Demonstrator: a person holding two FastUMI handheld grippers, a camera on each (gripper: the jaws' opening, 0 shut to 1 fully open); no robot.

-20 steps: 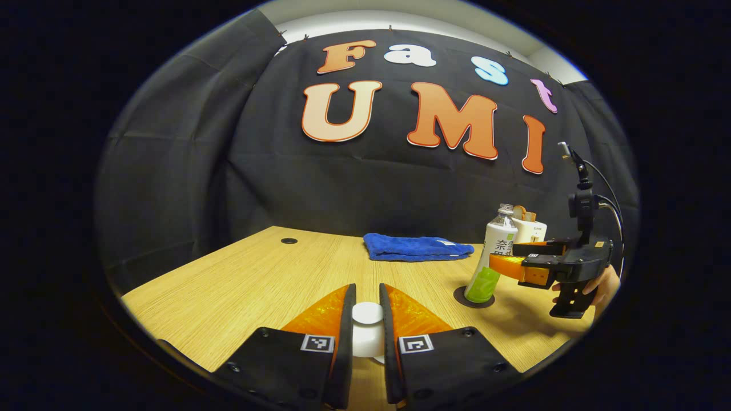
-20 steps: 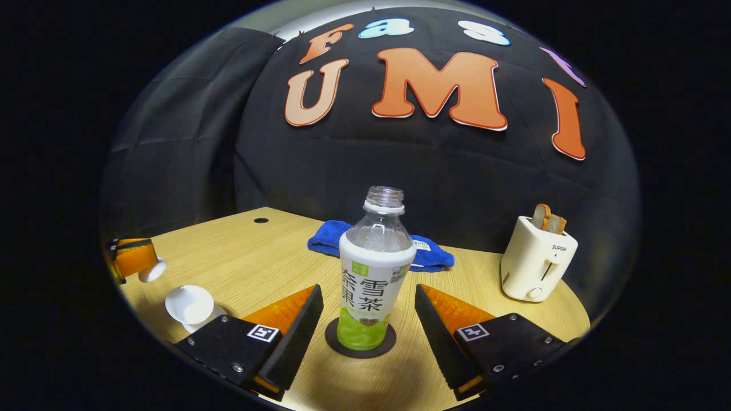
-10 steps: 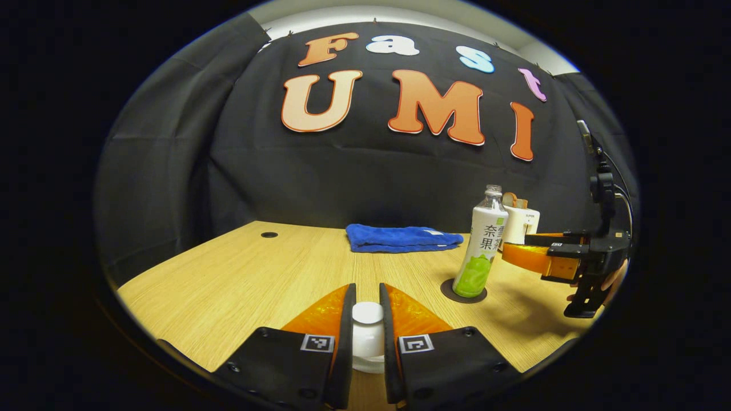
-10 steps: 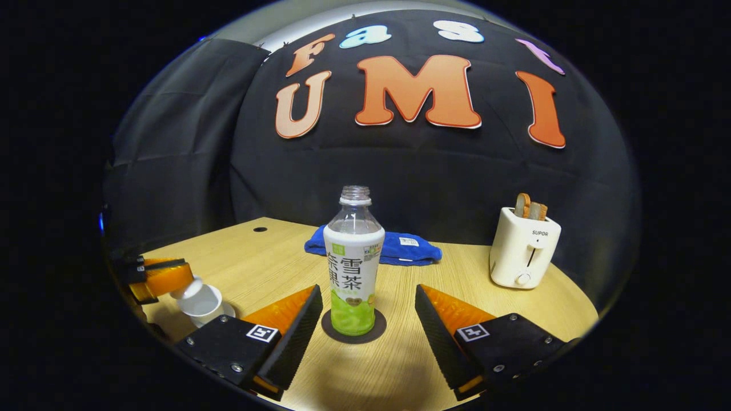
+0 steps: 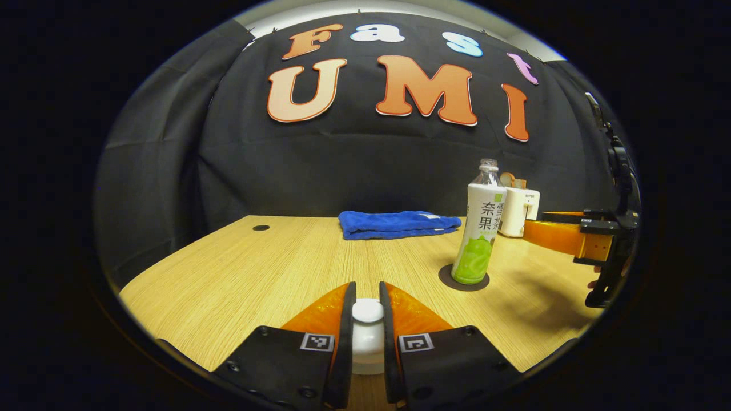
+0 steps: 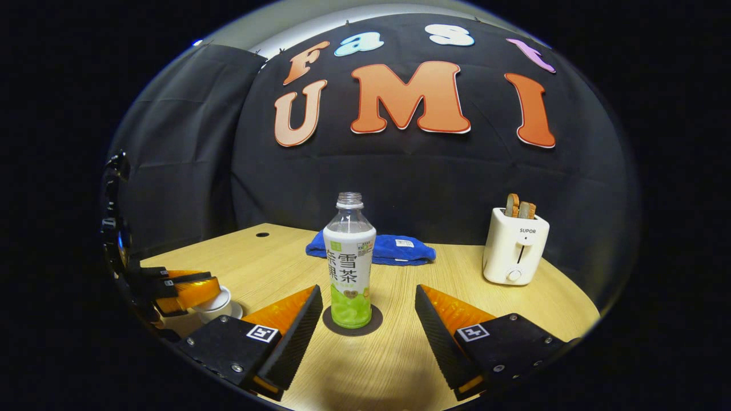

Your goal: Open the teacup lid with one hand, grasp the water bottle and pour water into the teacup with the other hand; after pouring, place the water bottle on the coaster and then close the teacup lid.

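Wooden table (image 6: pixel 400 354) under black cloth: left tongs (image 5: pixel 367 311) grip the lid knob (image 5: pixel 367 311), seemingly seated; right tongs (image 6: pixel 368 319) gape.

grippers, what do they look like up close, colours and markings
Both match: the left gripper and right gripper have translucent orange wedge fingers faced with black ribbed pads, on black bolted mounts that each carry a small square black-and-white marker. Black cables rise from the right gripper's body.
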